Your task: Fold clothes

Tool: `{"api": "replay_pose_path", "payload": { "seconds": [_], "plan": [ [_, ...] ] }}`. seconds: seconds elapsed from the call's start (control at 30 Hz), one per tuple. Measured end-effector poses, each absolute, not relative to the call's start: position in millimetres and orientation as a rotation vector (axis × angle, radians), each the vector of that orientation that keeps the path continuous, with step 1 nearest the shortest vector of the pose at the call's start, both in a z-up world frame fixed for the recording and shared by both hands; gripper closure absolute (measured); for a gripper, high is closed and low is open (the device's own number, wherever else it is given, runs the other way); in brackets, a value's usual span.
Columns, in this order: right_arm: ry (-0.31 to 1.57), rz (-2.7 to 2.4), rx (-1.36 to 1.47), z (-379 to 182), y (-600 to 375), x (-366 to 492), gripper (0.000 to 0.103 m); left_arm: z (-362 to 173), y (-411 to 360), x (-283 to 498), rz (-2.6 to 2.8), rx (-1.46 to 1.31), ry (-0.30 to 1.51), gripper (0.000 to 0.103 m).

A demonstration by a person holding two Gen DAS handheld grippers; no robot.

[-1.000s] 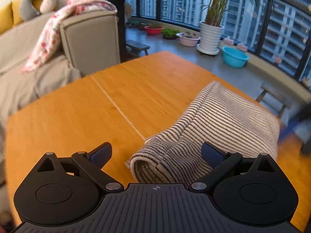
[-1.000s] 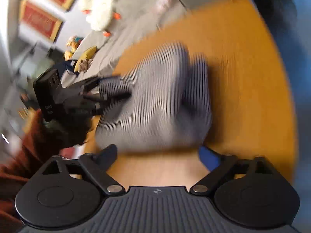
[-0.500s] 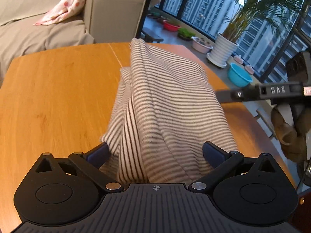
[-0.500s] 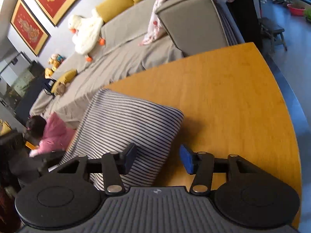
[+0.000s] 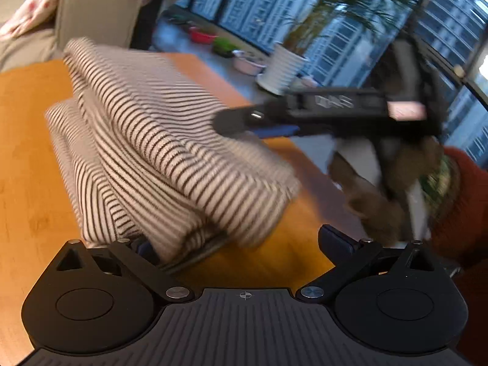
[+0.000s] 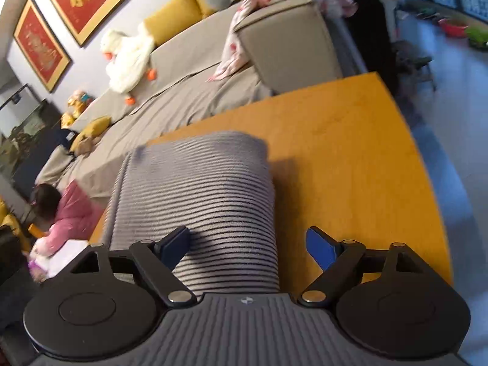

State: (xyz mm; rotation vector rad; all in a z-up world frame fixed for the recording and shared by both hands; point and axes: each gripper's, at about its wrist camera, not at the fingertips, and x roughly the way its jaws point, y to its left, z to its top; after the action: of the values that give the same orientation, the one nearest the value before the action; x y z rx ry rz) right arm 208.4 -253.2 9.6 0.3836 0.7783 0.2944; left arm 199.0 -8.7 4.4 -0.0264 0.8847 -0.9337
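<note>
A striped knit garment [image 5: 158, 140] lies folded in a thick bundle on the orange wooden table [image 5: 27, 158]. My left gripper [image 5: 238, 242] is open at the bundle's near end; the cloth's near corner covers its left finger, and the right finger [image 5: 335, 241] stands free over the table. My right gripper [image 5: 227, 122] reaches in from the right and touches the bundle's side, held by a gloved hand [image 5: 396, 164] in a red sleeve. In the right wrist view the garment [image 6: 210, 189] runs between the wide-open fingers of the right gripper [image 6: 247, 245].
A beige sofa [image 6: 283, 45] with a floral blanket stands beyond the table's far edge. A person in pink [image 6: 67, 213] sits low at the left. Potted plants and basins [image 5: 280, 70] line the window. The table's right edge [image 6: 427, 167] drops to the floor.
The right gripper's fingers have spread wider over the garment. The left wrist view has swung, so the bundle's near corner now lies over the left finger. Both views are motion-blurred.
</note>
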Motion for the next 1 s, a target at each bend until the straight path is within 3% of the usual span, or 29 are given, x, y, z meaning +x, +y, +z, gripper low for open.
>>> {"api": "replay_pose_path", "payload": {
  "seconds": [0.07,0.47,0.8,0.9,0.93,1.0],
  "plan": [
    [0.765,0.279,0.358,10.5,-255.8,204.1,0.006,9.8,-0.3,194.4,-0.921,-0.023,0.862,0.0],
    [0.512,0.397,0.158,24.5,-228.2,145.7,0.001,28.1,90.9,206.6,-0.618,-0.163,0.769,0.0],
    [0.423,0.491,-0.345,5.9,-129.6,107.1,0.001,13.5,73.0,240.0,-0.474,-0.17,0.803,0.0],
    [0.432,0.459,-0.425,-5.6,-109.4,113.7,0.001,9.2,68.7,242.9,-0.495,-0.18,0.813,0.005],
    [0.434,0.452,-0.428,-6.0,-108.1,115.8,0.003,6.8,69.0,242.2,-0.503,-0.185,0.821,0.011],
    [0.433,0.443,-0.385,0.9,-117.0,119.9,0.02,2.6,68.1,243.1,-0.515,-0.194,0.834,0.017]
  ]
}}
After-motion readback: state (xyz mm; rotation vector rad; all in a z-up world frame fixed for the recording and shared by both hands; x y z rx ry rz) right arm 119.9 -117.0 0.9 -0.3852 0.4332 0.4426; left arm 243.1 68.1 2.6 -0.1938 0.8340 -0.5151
